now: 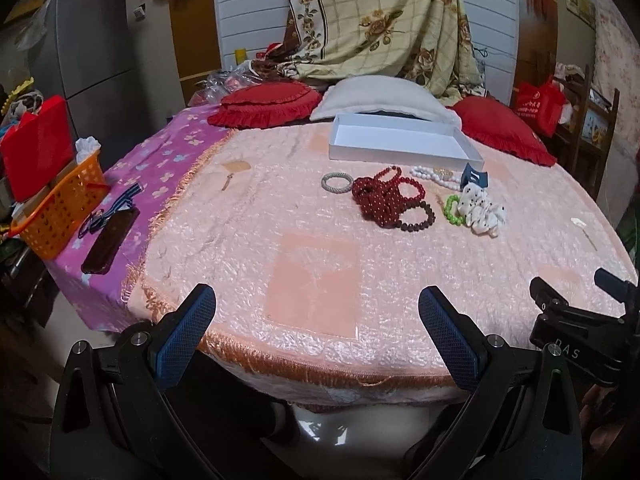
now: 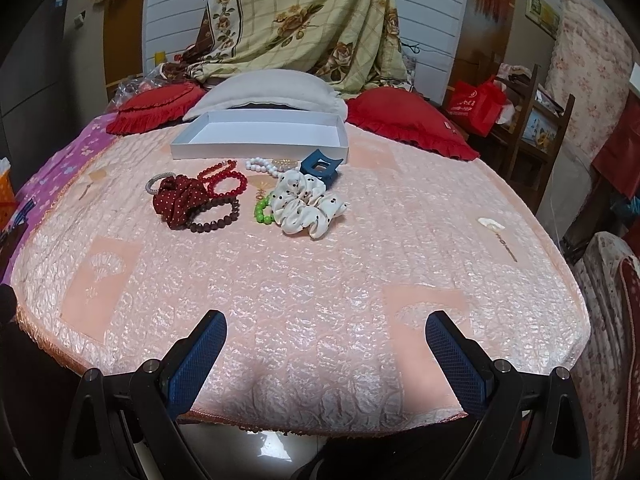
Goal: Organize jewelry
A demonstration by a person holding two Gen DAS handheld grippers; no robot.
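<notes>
On the pink bedspread (image 2: 320,280) beaded bracelets (image 2: 224,184) lie heaped; both hand-held grippers (image 1: 316,328) (image 2: 326,356) spread, empty

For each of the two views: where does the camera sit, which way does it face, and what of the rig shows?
Left wrist: behind the open left gripper at the bed's near edge, facing the white tray; the right gripper shows at right.
Right wrist: behind the open right gripper, facing likewise; only its own fingers show.
Shared: tray, green bead bracelet, white dotted scrunchie.
</notes>
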